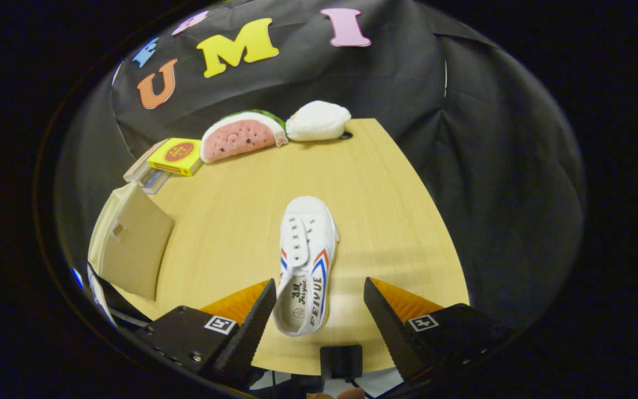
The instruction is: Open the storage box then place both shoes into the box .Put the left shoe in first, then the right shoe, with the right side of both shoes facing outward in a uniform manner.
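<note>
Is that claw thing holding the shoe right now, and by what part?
Nothing is held. The gripper is open; the white shoe lies on the table, its heel between the fingers, touching neither.

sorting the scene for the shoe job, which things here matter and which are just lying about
For the job: shoe, between the open gripper fingers; box, lid raised.

Lying about: watermelon plush, white plush, yellow pack, books.

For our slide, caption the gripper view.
Open tool poised over a white shoe on the wooden table, storage box alongside.
</note>
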Demonstrator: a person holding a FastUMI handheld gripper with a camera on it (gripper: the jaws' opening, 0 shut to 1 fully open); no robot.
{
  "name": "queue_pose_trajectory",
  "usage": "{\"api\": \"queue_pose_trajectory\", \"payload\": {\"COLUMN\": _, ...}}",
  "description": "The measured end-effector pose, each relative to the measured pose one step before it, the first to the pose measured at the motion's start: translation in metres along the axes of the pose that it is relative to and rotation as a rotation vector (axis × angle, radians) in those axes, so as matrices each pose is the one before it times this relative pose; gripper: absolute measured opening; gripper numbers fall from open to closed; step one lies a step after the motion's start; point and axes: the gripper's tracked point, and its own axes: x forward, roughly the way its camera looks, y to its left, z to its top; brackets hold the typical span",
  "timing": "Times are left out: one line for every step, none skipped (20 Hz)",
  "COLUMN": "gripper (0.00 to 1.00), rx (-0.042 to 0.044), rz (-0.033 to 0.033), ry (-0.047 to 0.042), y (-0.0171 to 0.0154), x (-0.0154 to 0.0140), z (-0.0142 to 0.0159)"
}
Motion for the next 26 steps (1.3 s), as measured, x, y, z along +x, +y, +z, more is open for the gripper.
{"api": "queue_pose_trajectory", "payload": {"gripper": 0.96, "rx": -0.00346, "rz": -0.00017, "ry": 0.01367, "y": -0.00276, "x": 0.00899, "z": -0.00068}}
{"api": "queue_pose_trajectory", "payload": {"gripper": 0.96, "rx": 0.00431, "rz": -0.00046, "ry": 0.01102, "y": -0.00271, "x": 0.00878, "z": -0.00100}}
{"api": "queue_pose_trajectory", "payload": {"gripper": 0.96, "rx": 0.00682, "rz": 0.00081, "ry": 0.01619, "y": -0.00134, "x": 0.00884, "z": -0.00036}}
{"api": "queue_pose_trajectory", "payload": {"gripper": 0.96, "rx": 0.00698, "rz": 0.00580, "ry": 0.01597, "y": 0.00075, "x": 0.00812, "z": -0.00016}}
{"api": "queue_pose_trajectory", "payload": {"gripper": 0.96, "rx": 0.00513, "rz": 0.00432, "ry": 0.01355, "y": -0.00067, "x": 0.00695, "z": 0.00012}}
{"api": "queue_pose_trajectory", "payload": {"gripper": 0.96, "rx": 0.00431, "rz": 0.00681, "ry": 0.02358, "y": 0.00071, "x": 0.00585, "z": -0.00103}}
{"api": "queue_pose_trajectory", "payload": {"gripper": 0.95, "rx": 0.01021, "rz": 0.01612, "ry": 0.02632, "y": 0.00093, "x": 0.00525, "z": -0.00241}}
{"api": "queue_pose_trajectory", "payload": {"gripper": 0.90, "rx": 0.00907, "rz": 0.01063, "ry": 0.02770, "y": 0.00052, "x": 0.00303, "z": -0.00363}}
{"api": "queue_pose_trajectory", "payload": {"gripper": 0.85, "rx": 0.00958, "rz": 0.00826, "ry": 0.02389, "y": 0.00154, "x": 0.00359, "z": -0.00104}}
{"api": "queue_pose_trajectory", "payload": {"gripper": 0.80, "rx": 0.00899, "rz": 0.01584, "ry": 0.01344, "y": 0.00150, "x": 0.00156, "z": -0.00057}}
{"api": "queue_pose_trajectory", "payload": {"gripper": 0.73, "rx": 0.01214, "rz": 0.01802, "ry": 0.01173, "y": 0.00389, "x": 0.00050, "z": -0.00059}}
{"api": "queue_pose_trajectory", "payload": {"gripper": 0.60, "rx": 0.01664, "rz": 0.01581, "ry": 0.01146, "y": 0.00297, "x": 0.00133, "z": -0.00095}}
{"api": "queue_pose_trajectory", "payload": {"gripper": 0.48, "rx": 0.01760, "rz": 0.01943, "ry": 0.01528, "y": 0.00302, "x": -0.00013, "z": -0.00088}}
{"api": "queue_pose_trajectory", "payload": {"gripper": 0.41, "rx": 0.01254, "rz": -0.00216, "ry": 0.01178, "y": 0.00032, "x": -0.00118, "z": 0.00078}}
{"api": "queue_pose_trajectory", "payload": {"gripper": 0.34, "rx": 0.00122, "rz": -0.00702, "ry": 0.00698, "y": -0.00218, "x": 0.00528, "z": -0.00065}}
{"api": "queue_pose_trajectory", "payload": {"gripper": 0.34, "rx": 0.02020, "rz": 0.00196, "ry": -0.00089, "y": 0.00063, "x": -0.00416, "z": 0.00422}}
{"api": "queue_pose_trajectory", "payload": {"gripper": 0.20, "rx": 0.01058, "rz": 0.00607, "ry": 0.01307, "y": -0.00010, "x": 0.00003, "z": -0.00328}}
{"api": "queue_pose_trajectory", "payload": {"gripper": 0.21, "rx": 0.01858, "rz": 0.00046, "ry": -0.00651, "y": -0.00192, "x": -0.00285, "z": 0.00395}}
{"api": "queue_pose_trajectory", "payload": {"gripper": 0.09, "rx": 0.00912, "rz": 0.00142, "ry": 0.00517, "y": -0.00185, "x": 0.00446, "z": -0.00259}}
{"api": "queue_pose_trajectory", "payload": {"gripper": 0.08, "rx": 0.00839, "rz": -0.00106, "ry": -0.00561, "y": -0.00132, "x": -0.00368, "z": 0.00317}}
{"api": "queue_pose_trajectory", "payload": {"gripper": 0.00, "rx": 0.01053, "rz": 0.00962, "ry": -0.00528, "y": 0.00102, "x": -0.00148, "z": -0.00052}}
{"api": "queue_pose_trajectory", "payload": {"gripper": 0.00, "rx": 0.00399, "rz": 0.00696, "ry": 0.00155, "y": 0.00205, "x": -0.00340, "z": -0.00188}}
{"api": "queue_pose_trajectory", "payload": {"gripper": 0.00, "rx": 0.01017, "rz": 0.00779, "ry": -0.00141, "y": 0.00241, "x": -0.00286, "z": -0.00072}}
{"api": "queue_pose_trajectory", "payload": {"gripper": 0.00, "rx": 0.00847, "rz": 0.00495, "ry": -0.00073, "y": 0.00173, "x": -0.00379, "z": -0.00043}}
{"api": "queue_pose_trajectory", "payload": {"gripper": 0.00, "rx": 0.00588, "rz": 0.00554, "ry": -0.00175, "y": 0.00309, "x": -0.00198, "z": -0.00065}}
{"api": "queue_pose_trajectory", "payload": {"gripper": 0.00, "rx": -0.00333, "rz": 0.00581, "ry": -0.00264, "y": 0.00631, "x": -0.00184, "z": -0.00125}}
